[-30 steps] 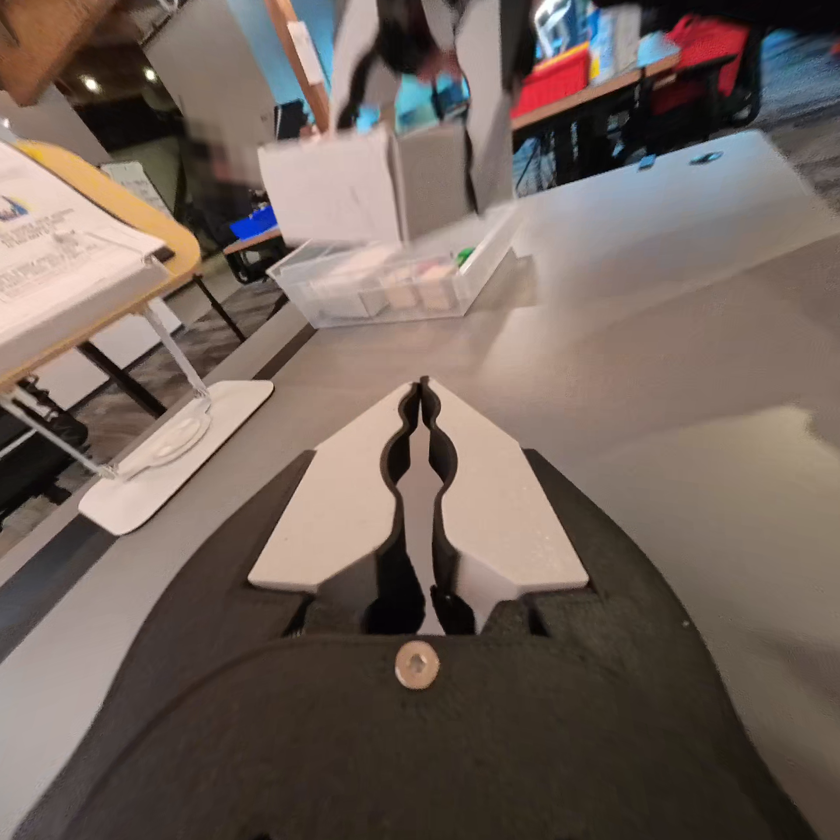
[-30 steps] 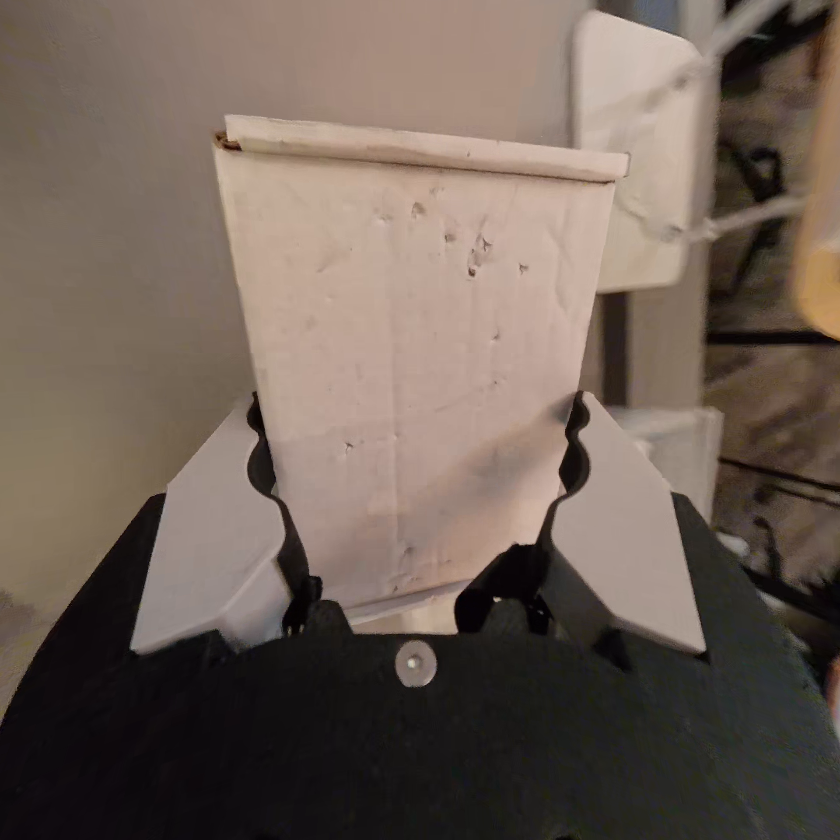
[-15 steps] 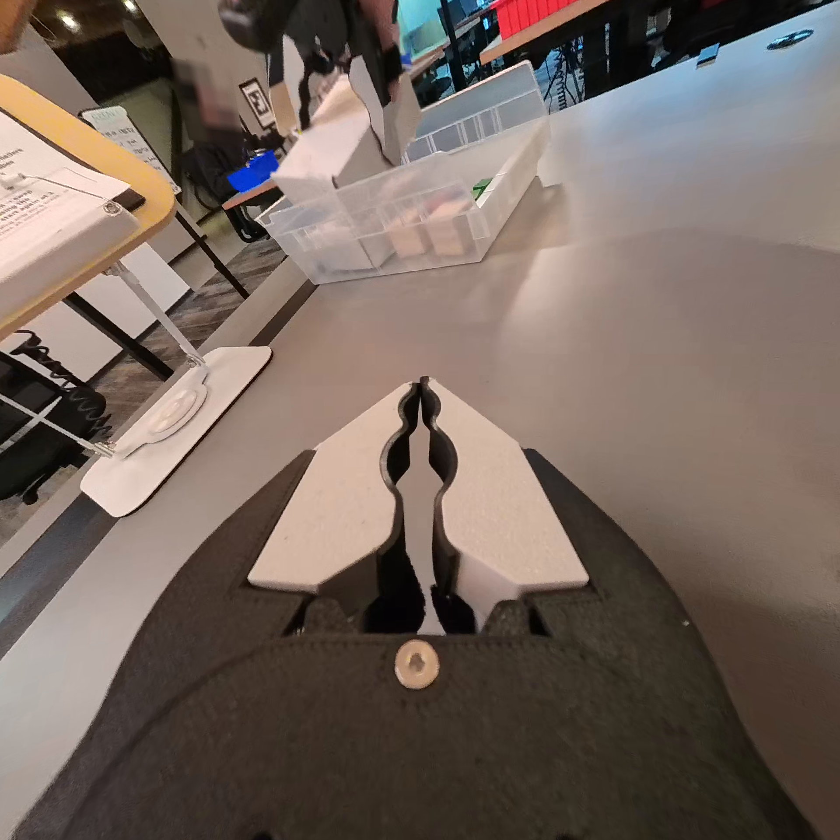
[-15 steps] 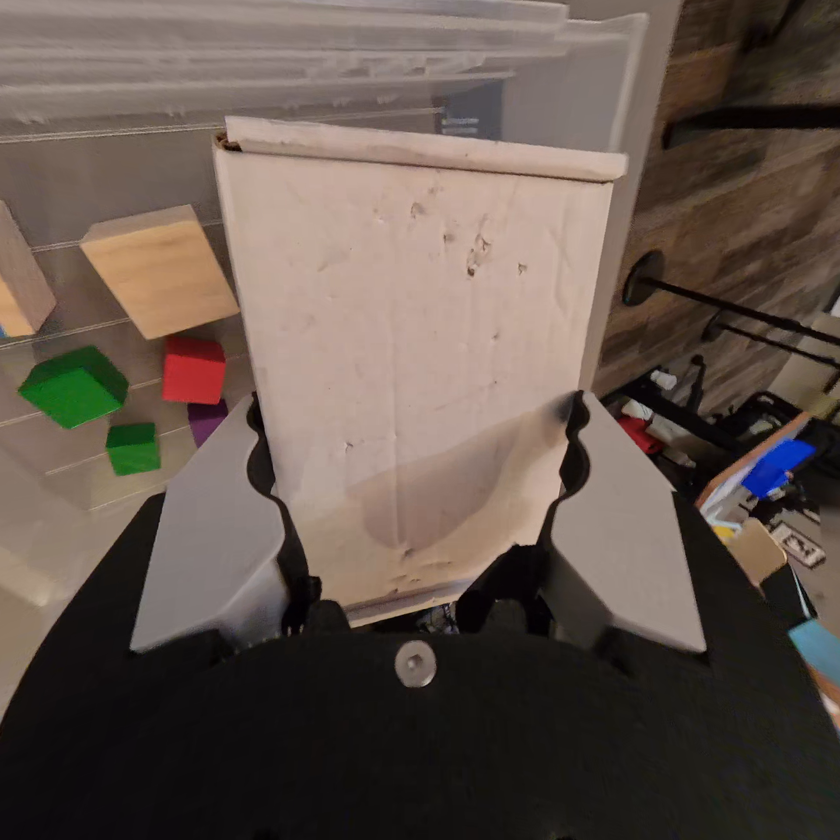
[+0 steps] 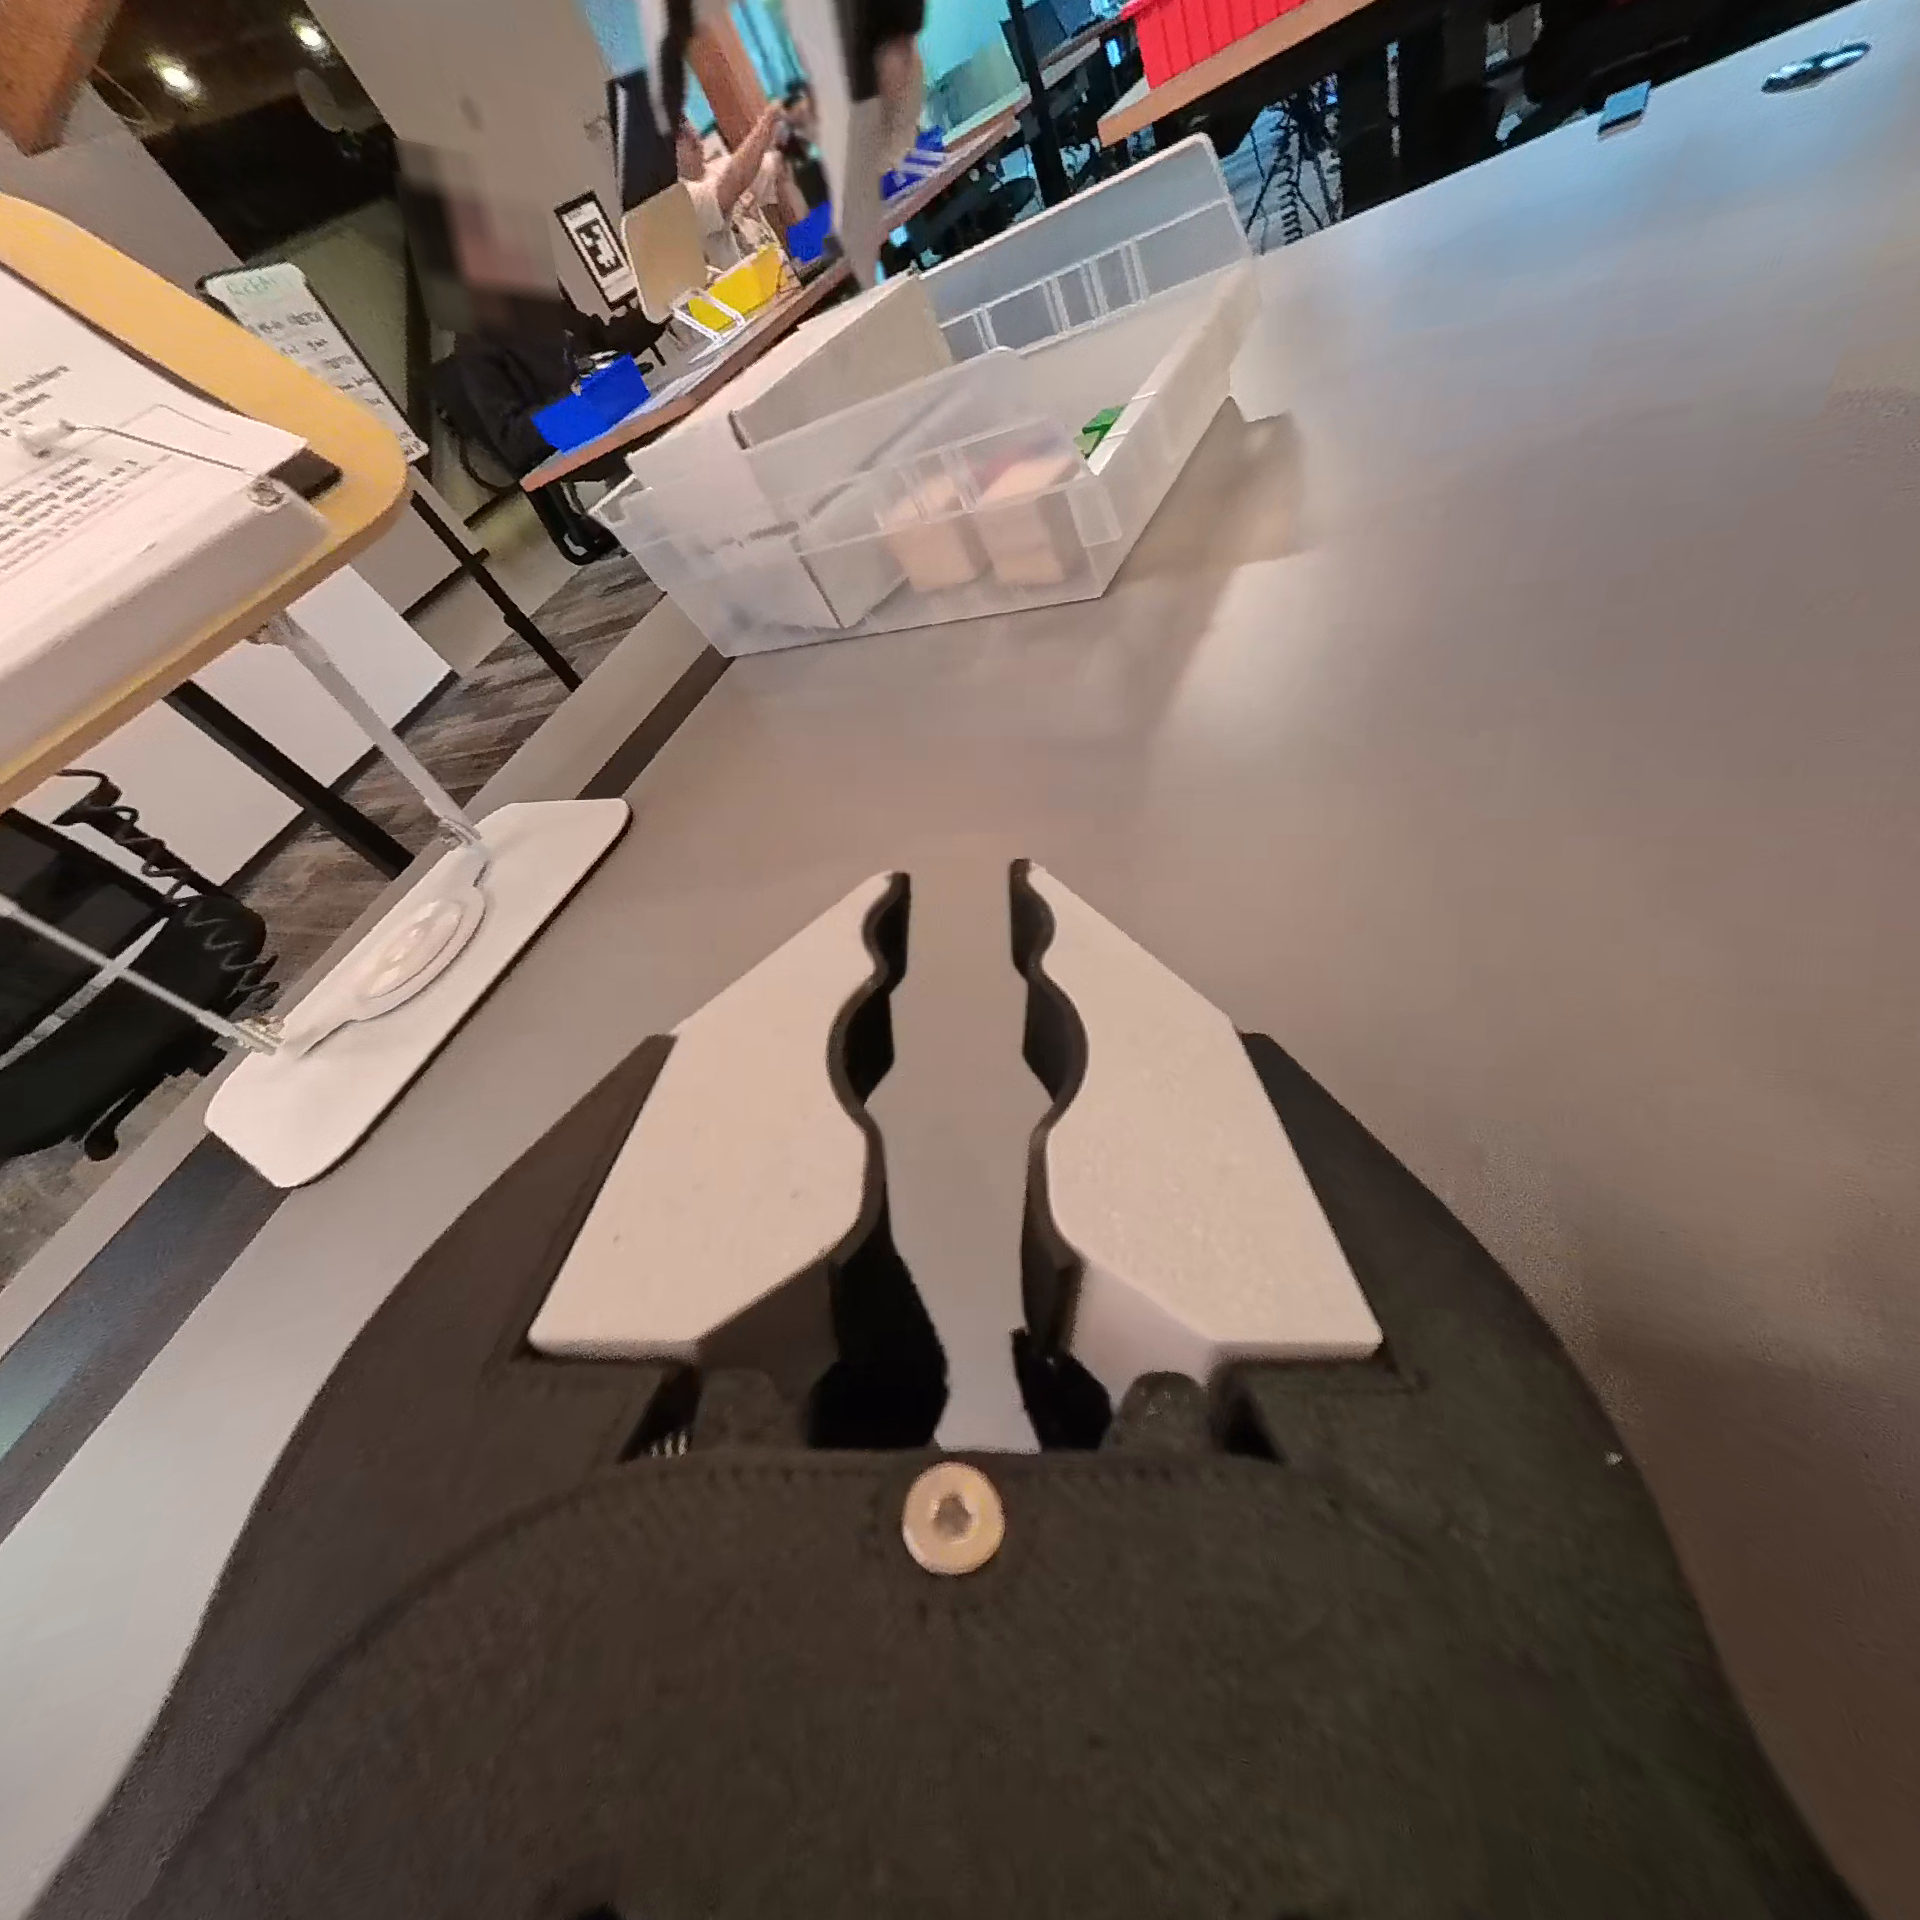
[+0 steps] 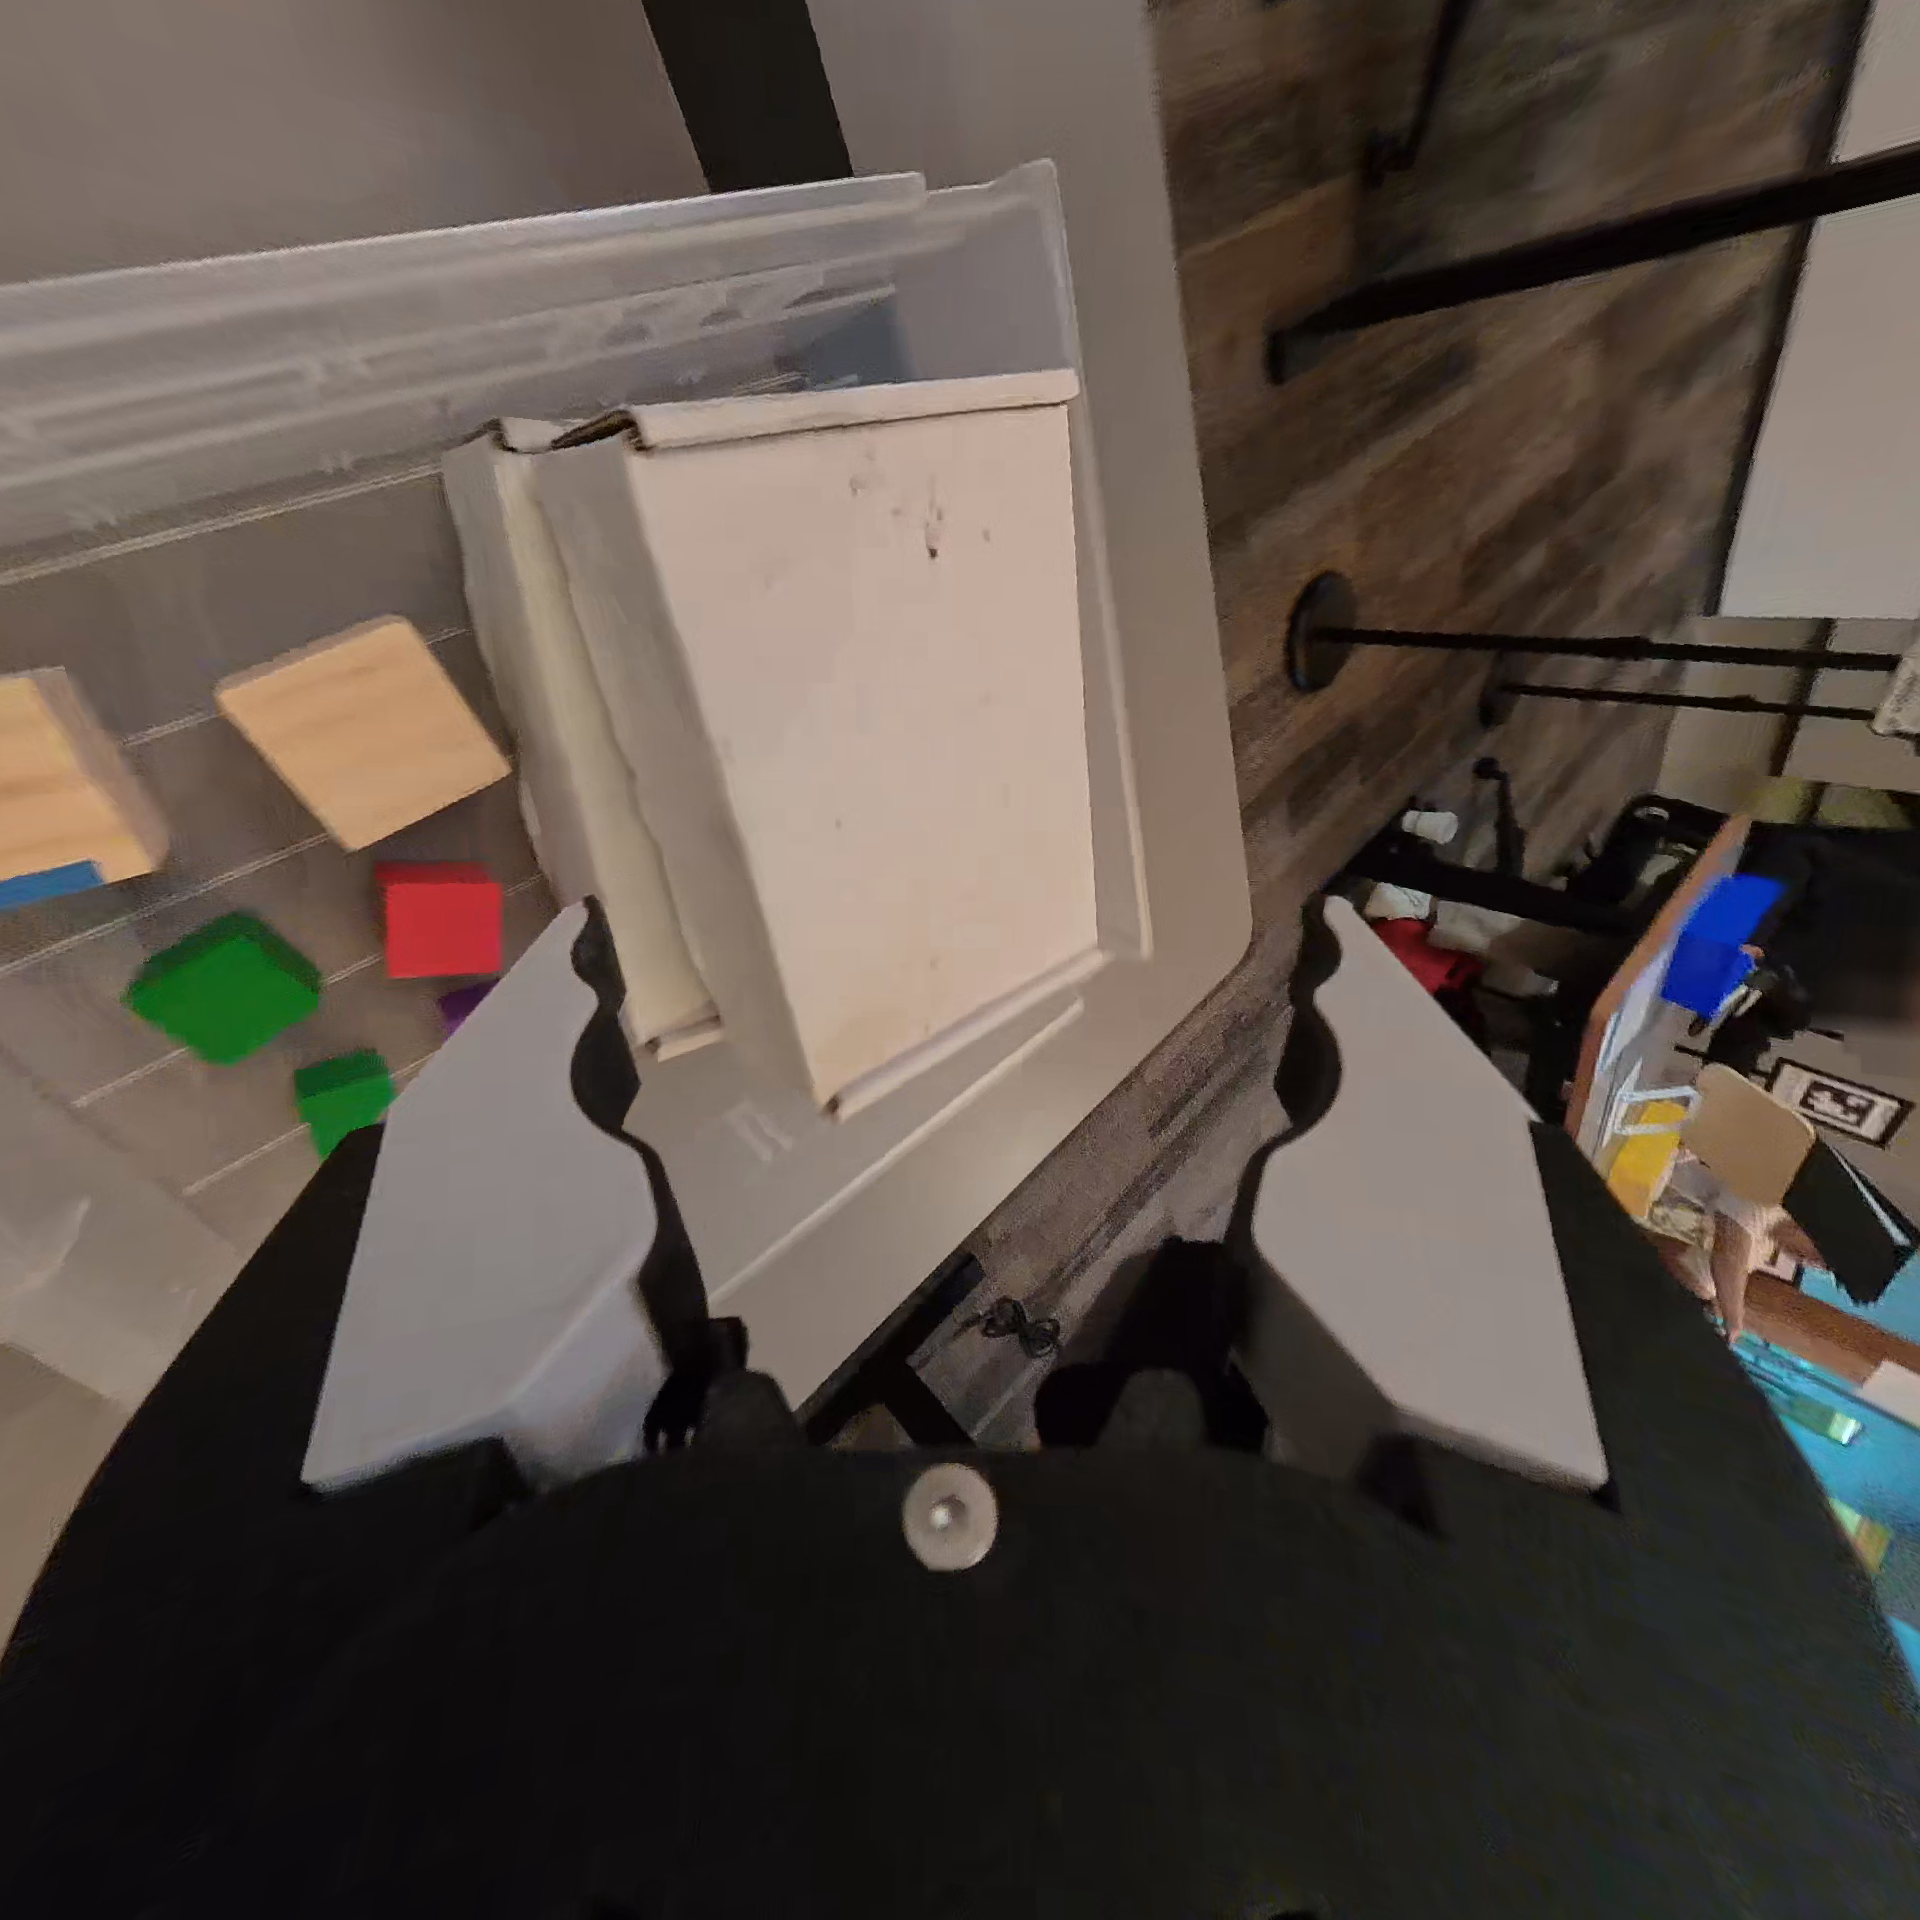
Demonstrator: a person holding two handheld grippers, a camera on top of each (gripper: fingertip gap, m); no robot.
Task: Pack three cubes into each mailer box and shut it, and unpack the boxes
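The white mailer box (image 6: 862,707) is shut and lies in the end compartment of the clear plastic bin (image 6: 520,239). My right gripper (image 6: 956,904) is open and empty above it, its jaws apart and clear of the box. Beside the box in the bin lie a red cube (image 6: 442,920), two green cubes (image 6: 223,987), a purple one (image 6: 462,1003) and wooden blocks (image 6: 364,758). My left gripper (image 5: 958,873) is a little open and empty, low over the grey table (image 5: 1455,831). The left wrist view shows the bin (image 5: 935,582) far ahead with the box (image 5: 831,364) in it.
A paper holder (image 5: 125,499) on a clear stand with a white base (image 5: 416,977) is at the table's left edge. The bin sits at the table's corner, with wood floor (image 6: 1455,520) beyond. Other tables and people are in the background.
My right gripper has opened and let go of the mailer box, which now rests in the bin, and has drawn back. My left gripper has opened slightly.
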